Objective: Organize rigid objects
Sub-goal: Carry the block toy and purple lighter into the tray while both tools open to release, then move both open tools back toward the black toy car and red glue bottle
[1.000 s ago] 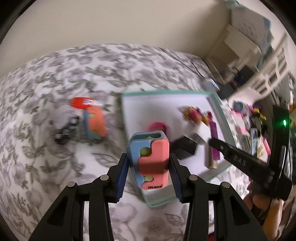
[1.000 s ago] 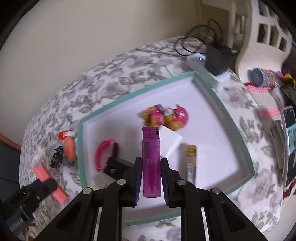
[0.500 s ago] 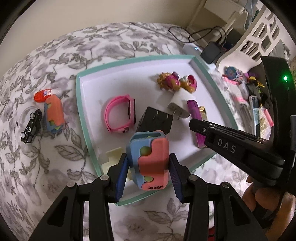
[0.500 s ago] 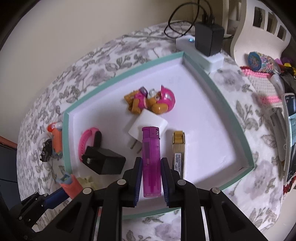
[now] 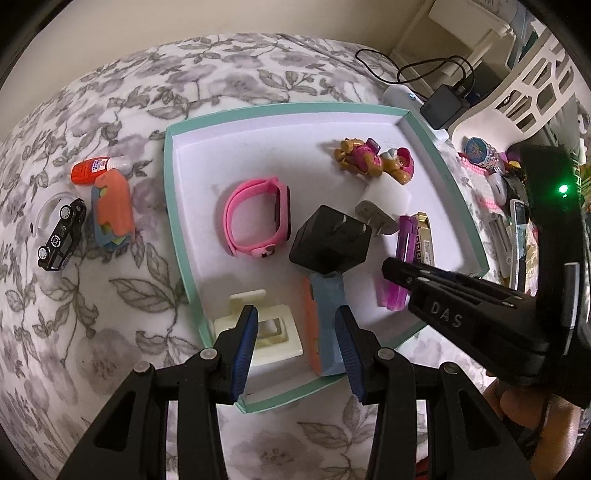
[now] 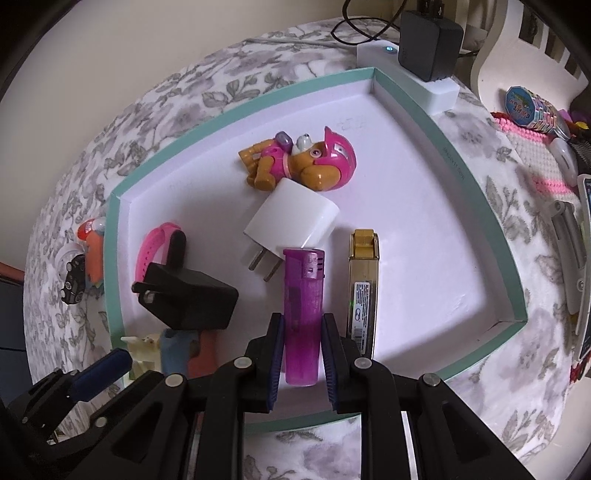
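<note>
The left claw points steeply down into a teal-rimmed tray with its pads apart. A blue and coral block stands on the tray floor between them, close against the right pad and with a clear gap to the left pad; nothing is pinched. In that gap, partly under the left pad, lies a cream plastic piece. Just ahead of the block sits a black charger, and ahead and left of the claw lies a pink watch.

The right claw, just to the right of the left one, is clamped on a purple lighter whose far end reaches over the tray floor. A gold case lies just to its right. A white charger touches the lighter's tip, with a toy dog beyond that.

Left of the left claw, outside the tray, a second block, an orange bottle and a black toy car lie close together.

Everything rests on a soft grey floral cover. Past its far edge is a plain cream wall. At the tray's far right corner sits a white power strip with a black adapter plugged in, and a white lattice chair stands beside it.
</note>
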The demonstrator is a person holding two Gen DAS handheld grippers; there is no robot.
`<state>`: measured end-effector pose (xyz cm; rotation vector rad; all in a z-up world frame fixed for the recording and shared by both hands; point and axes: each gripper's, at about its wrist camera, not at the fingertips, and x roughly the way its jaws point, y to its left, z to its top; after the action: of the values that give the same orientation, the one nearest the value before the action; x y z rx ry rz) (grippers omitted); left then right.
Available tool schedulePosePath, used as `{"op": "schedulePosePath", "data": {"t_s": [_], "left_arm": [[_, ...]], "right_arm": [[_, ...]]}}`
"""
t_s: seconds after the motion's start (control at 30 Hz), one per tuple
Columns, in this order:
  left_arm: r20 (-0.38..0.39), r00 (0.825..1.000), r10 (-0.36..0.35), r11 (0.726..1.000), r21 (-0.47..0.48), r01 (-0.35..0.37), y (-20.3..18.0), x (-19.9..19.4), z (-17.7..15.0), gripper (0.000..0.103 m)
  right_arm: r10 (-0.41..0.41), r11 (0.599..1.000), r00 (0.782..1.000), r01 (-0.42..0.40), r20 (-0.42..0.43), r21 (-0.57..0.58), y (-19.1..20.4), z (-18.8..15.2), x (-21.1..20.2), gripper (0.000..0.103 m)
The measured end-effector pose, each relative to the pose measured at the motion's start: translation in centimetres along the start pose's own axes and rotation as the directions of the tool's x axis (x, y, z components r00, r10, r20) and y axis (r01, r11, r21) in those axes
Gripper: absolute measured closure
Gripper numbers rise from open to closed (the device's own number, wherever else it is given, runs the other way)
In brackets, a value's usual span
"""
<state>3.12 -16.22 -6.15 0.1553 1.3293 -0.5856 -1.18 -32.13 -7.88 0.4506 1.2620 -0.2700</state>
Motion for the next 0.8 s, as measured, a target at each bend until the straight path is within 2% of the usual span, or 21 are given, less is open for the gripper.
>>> {"op": "schedulePosePath", "data": {"t_s": [0.27,0.5,0.63,0.8], "left_arm": [[0.036,0.999,-0.026,0.999,-0.033,0.027,0.8,-1.6,0.3,0.058],[0.081,0.996,-0.034,0.993,-0.111,0.043,2.9,-3.1,0.9,0.049],[0.114,0.993,-0.004,0.985,-0.169,0.023,4.9,-4.1,1.1,0.048],[0.146,0.987,0.071,0.972,-0.234,-0.035,7.5,-5.3,1.2,0.038]], "right_arm": [[-0.023,0.999,0.999,0.024,0.044,-0.022,0.7,0.3,-1.0,0.081],[-0.039,0.998,0.991,0.045,0.126,-0.044,1.5,0.7,-2.7,0.081],[-0.033,0.998,0.980,0.044,0.197,-0.048,1.9,0.8,-4.4,0.081],[-0.004,0.997,0.961,0.025,0.277,-0.070,2.9,0.9,-6.2,0.081]]}}
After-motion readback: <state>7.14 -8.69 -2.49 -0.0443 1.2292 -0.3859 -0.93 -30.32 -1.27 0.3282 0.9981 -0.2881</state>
